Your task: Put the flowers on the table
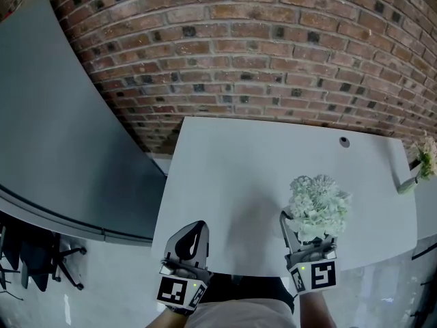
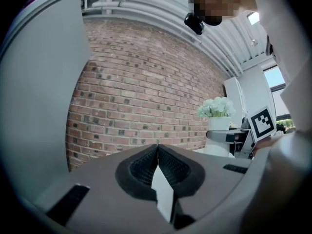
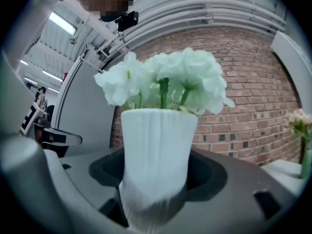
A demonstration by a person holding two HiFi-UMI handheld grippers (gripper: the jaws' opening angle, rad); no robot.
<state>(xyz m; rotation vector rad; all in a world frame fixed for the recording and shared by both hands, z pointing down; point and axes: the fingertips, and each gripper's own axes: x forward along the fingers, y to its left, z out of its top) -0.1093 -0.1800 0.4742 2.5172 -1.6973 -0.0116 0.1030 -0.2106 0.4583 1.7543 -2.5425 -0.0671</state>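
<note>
Vase (image 3: 156, 155) of white flowers (image 3: 165, 79): clamped upright in right gripper (image 1: 306, 236), over table (image 1: 239, 162) near its front edge. Left gripper (image 1: 190, 246): jaws together, empty. Handling: lower straight, keep level, loosen only once base rests. Second bunch (image 1: 425, 157): far right.

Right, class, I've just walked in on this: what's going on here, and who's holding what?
A person holds two tools. The right hand-held gripper is shut on a white ribbed vase of white flowers, upright over the near edge of the pale table by the brick wall; whether it rests there yet isn't visible. The left hand-held gripper is shut and empty. A small posy stands at the table's far right.
</note>
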